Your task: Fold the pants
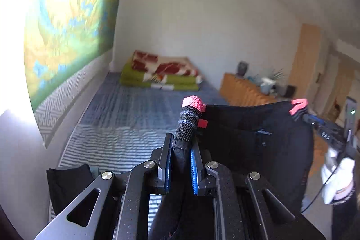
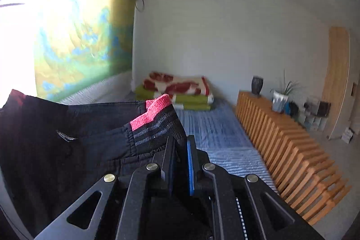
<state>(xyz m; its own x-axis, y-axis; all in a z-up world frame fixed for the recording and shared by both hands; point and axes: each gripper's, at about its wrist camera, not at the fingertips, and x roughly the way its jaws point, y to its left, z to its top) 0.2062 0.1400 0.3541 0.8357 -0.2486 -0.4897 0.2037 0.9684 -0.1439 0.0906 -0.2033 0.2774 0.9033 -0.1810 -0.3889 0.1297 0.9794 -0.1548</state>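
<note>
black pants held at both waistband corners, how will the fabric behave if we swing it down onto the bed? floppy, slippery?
Likely floppy: the black pants sag between the left tool and right tool. Probably light for their size, since two small pinches hold them up. The ribbed pink-edged waistband looks grippy, so slipping seems unlikely, though the legs may trail and bunch on the striped bed.

Daylight glares through the curtain (image 1: 67, 15) at left, blowing out highlights; motion blur, curved fisheye edges, dark corners
</note>
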